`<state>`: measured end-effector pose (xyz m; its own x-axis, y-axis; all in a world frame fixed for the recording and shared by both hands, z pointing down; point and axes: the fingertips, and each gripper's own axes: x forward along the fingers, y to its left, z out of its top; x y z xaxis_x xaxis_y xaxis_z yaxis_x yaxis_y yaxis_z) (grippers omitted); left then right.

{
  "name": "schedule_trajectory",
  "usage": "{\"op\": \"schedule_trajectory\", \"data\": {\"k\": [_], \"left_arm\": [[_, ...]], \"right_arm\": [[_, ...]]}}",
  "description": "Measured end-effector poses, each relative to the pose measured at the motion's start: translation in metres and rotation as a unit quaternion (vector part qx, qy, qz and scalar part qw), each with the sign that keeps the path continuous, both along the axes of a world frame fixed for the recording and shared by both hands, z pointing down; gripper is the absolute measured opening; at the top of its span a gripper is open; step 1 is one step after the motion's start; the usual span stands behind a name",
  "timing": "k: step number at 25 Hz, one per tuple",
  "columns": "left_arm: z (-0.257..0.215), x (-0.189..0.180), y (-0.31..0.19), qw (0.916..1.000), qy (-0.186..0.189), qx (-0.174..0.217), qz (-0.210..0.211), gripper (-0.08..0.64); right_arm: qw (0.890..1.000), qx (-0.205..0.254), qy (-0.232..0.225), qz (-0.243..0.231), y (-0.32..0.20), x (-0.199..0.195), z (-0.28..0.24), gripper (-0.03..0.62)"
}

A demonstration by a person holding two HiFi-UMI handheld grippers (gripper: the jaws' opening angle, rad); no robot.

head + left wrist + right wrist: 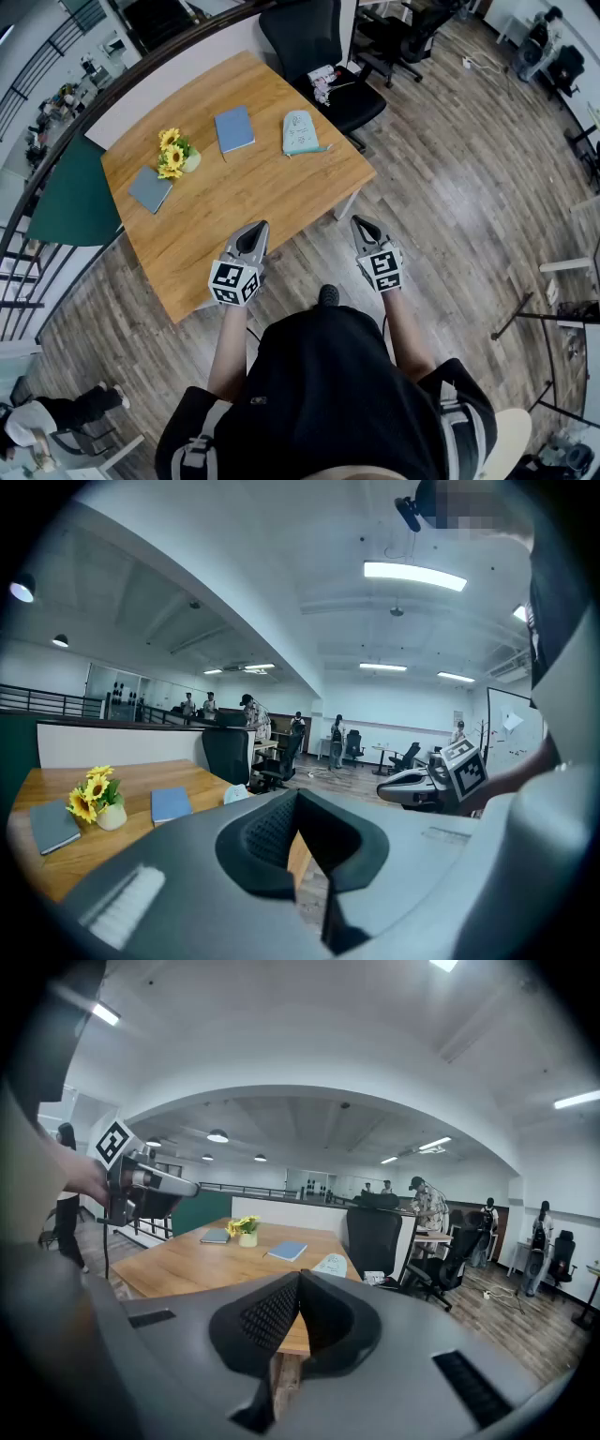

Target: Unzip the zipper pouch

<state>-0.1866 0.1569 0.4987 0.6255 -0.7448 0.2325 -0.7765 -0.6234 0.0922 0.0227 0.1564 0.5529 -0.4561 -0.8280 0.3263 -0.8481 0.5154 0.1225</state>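
Note:
The zipper pouch (300, 132), pale mint with a small print, lies flat near the far right corner of the wooden table (253, 202). It also shows in the right gripper view as the pouch (330, 1264), and just past the jaws in the left gripper view as the pouch (234, 793). My left gripper (257, 228) hovers shut and empty over the table's near edge. My right gripper (361, 223) is shut and empty too, off the table's near right side above the floor. Both are well short of the pouch.
A blue notebook (233, 128) lies left of the pouch, then a small pot of sunflowers (173, 153) and a grey notebook (150, 189). A black office chair (323, 56) stands behind the table's far corner. Wood floor lies to the right. People stand far off in the room.

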Motion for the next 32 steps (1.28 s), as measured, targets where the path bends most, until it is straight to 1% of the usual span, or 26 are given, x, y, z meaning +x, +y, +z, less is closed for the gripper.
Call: {"op": "schedule_trajectory", "data": {"k": [6, 11, 13, 18, 20, 22, 23, 26, 27, 28, 32], "left_arm": [[-0.001, 0.007, -0.002, 1.0, -0.003, 0.001, 0.0, -0.005], [0.001, 0.004, -0.003, 1.0, -0.001, -0.007, -0.005, -0.003], [0.002, 0.002, -0.003, 0.9999, -0.001, -0.006, -0.009, 0.002], [-0.001, 0.001, -0.008, 0.9996, 0.02, -0.015, -0.016, 0.058], [-0.001, 0.001, -0.01, 0.9995, 0.02, -0.013, -0.02, 0.077], [0.0, 0.002, -0.013, 0.9994, 0.019, -0.014, -0.024, 0.101], [0.0, 0.002, -0.014, 0.9993, 0.022, -0.016, -0.027, 0.124], [0.002, 0.003, -0.019, 0.9974, 0.05, -0.031, -0.041, 0.181], [0.002, 0.004, -0.021, 0.9966, 0.059, -0.034, -0.047, 0.209], [0.002, 0.004, -0.022, 0.9961, 0.063, -0.034, -0.052, 0.218], [0.006, 0.012, -0.027, 0.9964, 0.049, -0.032, -0.061, 0.247]], "right_arm": [[1.0, 0.001, -0.011, -0.001, -0.006, 0.005, 0.0, 0.005], [1.0, 0.001, -0.011, -0.007, -0.008, 0.003, 0.002, 0.006], [1.0, 0.003, -0.014, -0.008, -0.011, 0.003, 0.003, 0.016], [1.0, 0.006, -0.022, -0.011, -0.017, 0.003, 0.001, 0.111], [1.0, 0.006, -0.024, -0.012, -0.02, 0.005, 0.003, 0.151], [1.0, 0.004, -0.025, -0.013, -0.022, 0.007, 0.005, 0.177], [1.0, 0.003, -0.025, -0.013, -0.023, 0.008, 0.006, 0.189], [0.999, 0.001, -0.029, -0.022, -0.025, 0.012, 0.01, 0.219], [0.999, -0.001, -0.031, -0.029, -0.026, 0.013, 0.012, 0.238], [0.999, -0.003, -0.033, -0.035, -0.026, 0.013, 0.013, 0.26], [0.998, -0.008, -0.039, -0.043, -0.03, 0.023, 0.019, 0.282]]}}
